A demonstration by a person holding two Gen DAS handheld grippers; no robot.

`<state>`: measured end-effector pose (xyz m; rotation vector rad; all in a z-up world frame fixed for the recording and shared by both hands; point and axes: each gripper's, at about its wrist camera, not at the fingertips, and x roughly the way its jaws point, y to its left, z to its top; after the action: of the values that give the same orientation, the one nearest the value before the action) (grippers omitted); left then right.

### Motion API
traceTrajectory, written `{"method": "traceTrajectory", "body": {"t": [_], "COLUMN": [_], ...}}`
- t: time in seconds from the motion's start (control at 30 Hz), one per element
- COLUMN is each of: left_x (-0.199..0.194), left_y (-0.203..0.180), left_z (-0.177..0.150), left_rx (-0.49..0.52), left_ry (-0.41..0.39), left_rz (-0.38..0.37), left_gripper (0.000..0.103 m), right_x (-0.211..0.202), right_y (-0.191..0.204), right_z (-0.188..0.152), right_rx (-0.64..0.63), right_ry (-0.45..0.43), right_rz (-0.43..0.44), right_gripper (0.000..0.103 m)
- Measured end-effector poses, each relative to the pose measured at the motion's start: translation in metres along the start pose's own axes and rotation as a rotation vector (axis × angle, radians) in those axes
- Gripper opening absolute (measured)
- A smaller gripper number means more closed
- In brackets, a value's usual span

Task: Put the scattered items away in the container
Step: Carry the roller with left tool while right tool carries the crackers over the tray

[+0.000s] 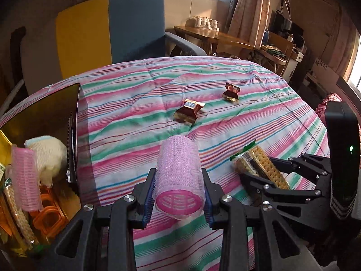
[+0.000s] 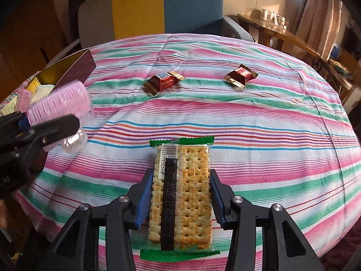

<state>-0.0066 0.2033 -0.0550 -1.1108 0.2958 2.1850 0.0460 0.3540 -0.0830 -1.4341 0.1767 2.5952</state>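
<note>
Pink roller (image 1: 178, 178) clamped in left tongs (image 1: 178, 194), cracker pack (image 2: 181, 194) in right tongs (image 2: 180, 199)

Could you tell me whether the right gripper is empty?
No, the right gripper has its jaws closed on the cracker packet.

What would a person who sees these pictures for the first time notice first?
Most likely the pink hair roller gripped in the left tool, and the cracker packet clamped in the right tool, both above the striped tablecloth. Next, two wrapped candies lie farther back, and the gold box at the left holds another roller.
</note>
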Motion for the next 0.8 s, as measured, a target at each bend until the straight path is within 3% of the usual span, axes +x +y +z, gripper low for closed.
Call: {"method": "traceTrajectory", "body": {"t": [0.1, 0.2, 0.43, 0.7, 0.8], "left_x": [0.001, -0.007, -0.009, 0.001, 0.004], "left_y": [0.004, 0.004, 0.008, 0.01, 0.009], "left_z": [-0.011, -0.013, -0.007, -0.002, 0.002], "left_rx": [-0.039, -0.036, -0.036, -0.072, -0.07], "left_ry": [0.009, -0.014, -0.026, -0.017, -0.012], "left_rz": [-0.05, -0.07, -0.076, -0.086, -0.078], "left_gripper": [0.048, 0.05, 0.052, 0.053, 0.054], "right_x": [-0.003, -0.005, -0.018, -0.022, -0.025], "right_y": [-0.001, -0.005, -0.015, -0.015, -0.013], "right_z": [-0.002, -0.004, -0.011, -0.015, -0.017], "right_rx": [0.011, 0.031, 0.064, 0.063, 0.045], "right_ry": [-0.001, -0.003, -0.028, -0.02, -0.025], "right_rz": [0.004, 0.024, 0.057, 0.044, 0.035], "right_gripper": [0.05, 0.054, 0.059, 0.06, 0.065]}}
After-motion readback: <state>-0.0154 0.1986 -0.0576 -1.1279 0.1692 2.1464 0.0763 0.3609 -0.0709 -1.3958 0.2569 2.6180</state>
